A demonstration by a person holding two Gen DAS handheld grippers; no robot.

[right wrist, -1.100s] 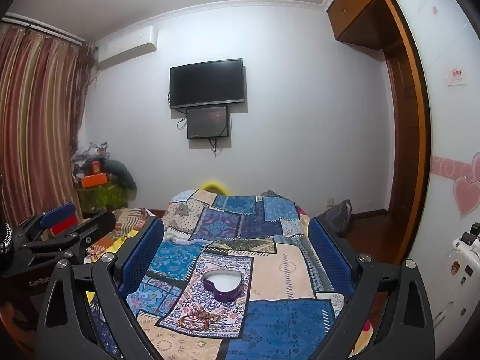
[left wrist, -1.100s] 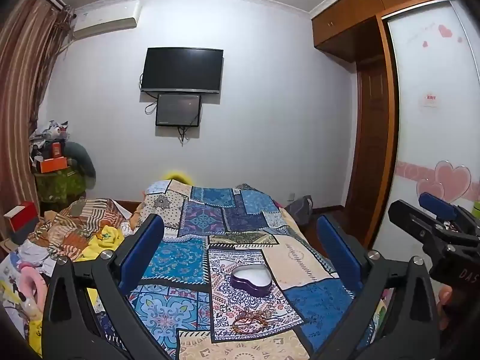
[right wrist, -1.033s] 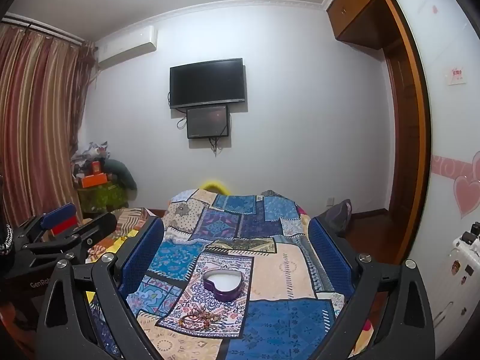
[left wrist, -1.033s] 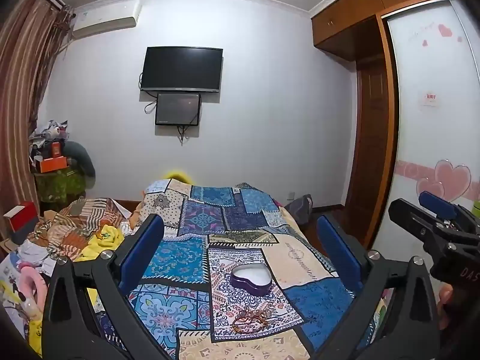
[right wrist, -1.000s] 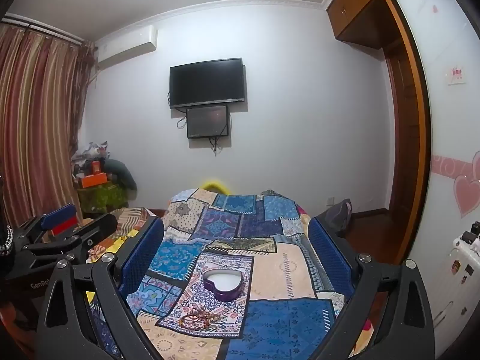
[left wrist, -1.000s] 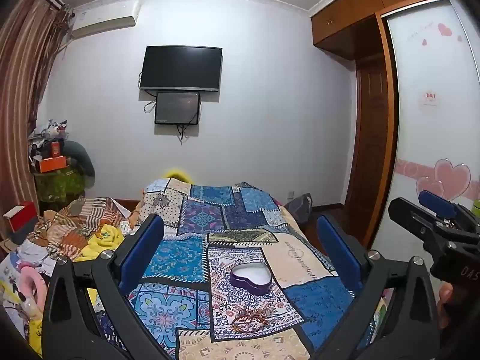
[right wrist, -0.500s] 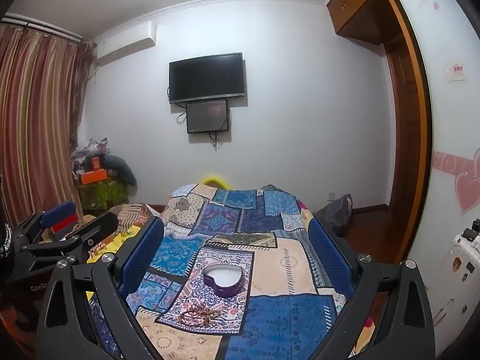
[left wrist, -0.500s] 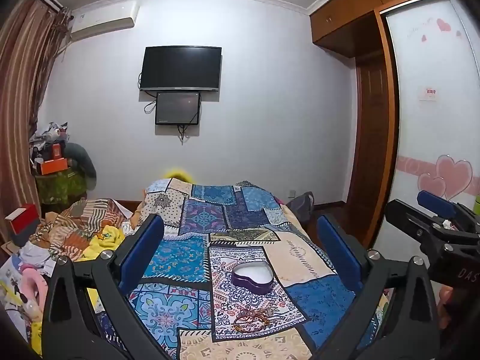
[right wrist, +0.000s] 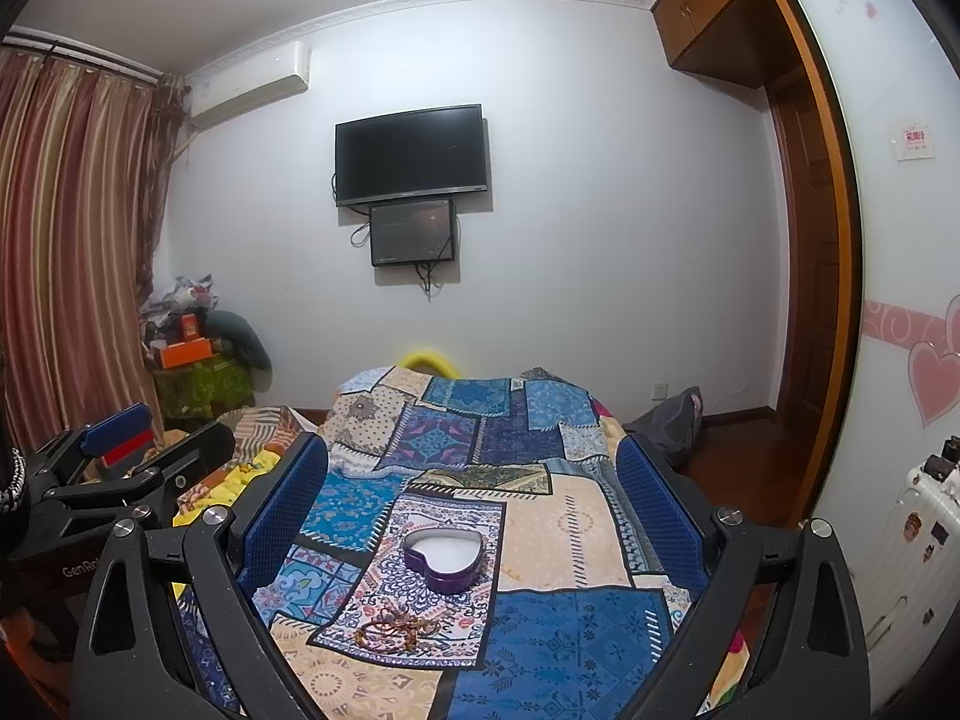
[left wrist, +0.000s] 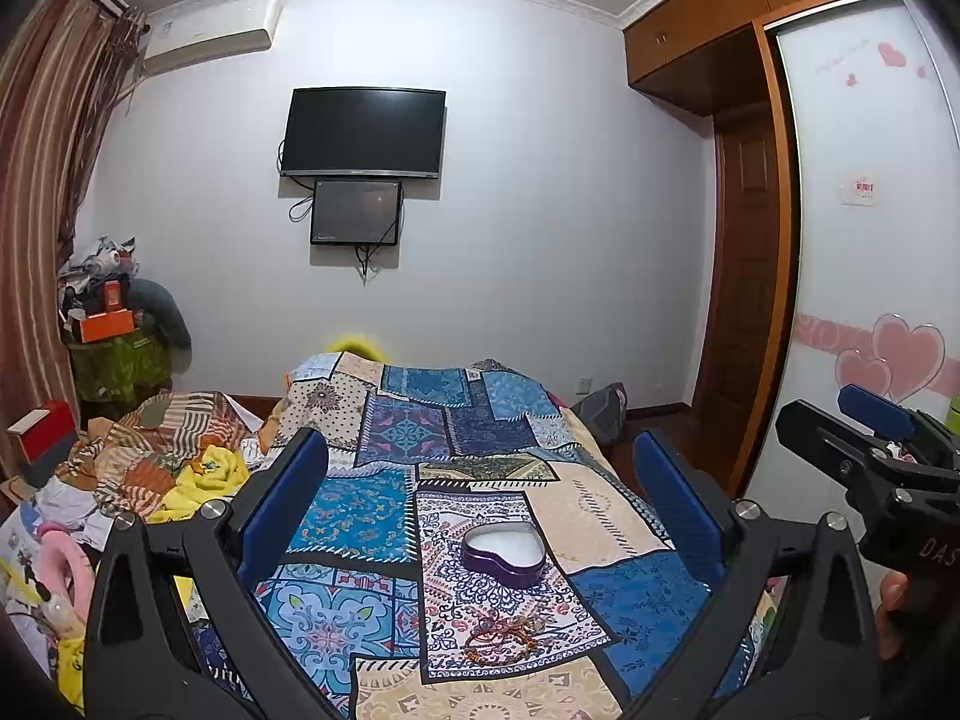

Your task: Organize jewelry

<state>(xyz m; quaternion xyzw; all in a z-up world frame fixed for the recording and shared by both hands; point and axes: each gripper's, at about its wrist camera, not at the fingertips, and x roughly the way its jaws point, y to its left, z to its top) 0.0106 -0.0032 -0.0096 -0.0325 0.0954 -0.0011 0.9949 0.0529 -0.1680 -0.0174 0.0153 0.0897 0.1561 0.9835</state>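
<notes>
A purple heart-shaped box [left wrist: 504, 553] with a white inside lies open on the patchwork bedspread [left wrist: 372, 516]; it also shows in the right wrist view [right wrist: 445, 558]. A tangle of beaded bracelets [left wrist: 504, 639] lies just in front of it, seen too in the right wrist view [right wrist: 393, 630]. My left gripper [left wrist: 480, 510] is open and empty, held above the bed short of both. My right gripper [right wrist: 471, 510] is open and empty, likewise above the bed. Each gripper shows at the edge of the other's view.
A heap of clothes [left wrist: 150, 462] lies left of the bed. A cluttered stand [left wrist: 114, 354] sits by the curtain [right wrist: 66, 252]. A TV [left wrist: 363, 132] hangs on the far wall. A wardrobe [left wrist: 870, 240] and a white suitcase [right wrist: 900, 570] stand on the right.
Both grippers have drifted slightly forward and up over the bed. Both stay open. The box and the bracelets have not moved.
</notes>
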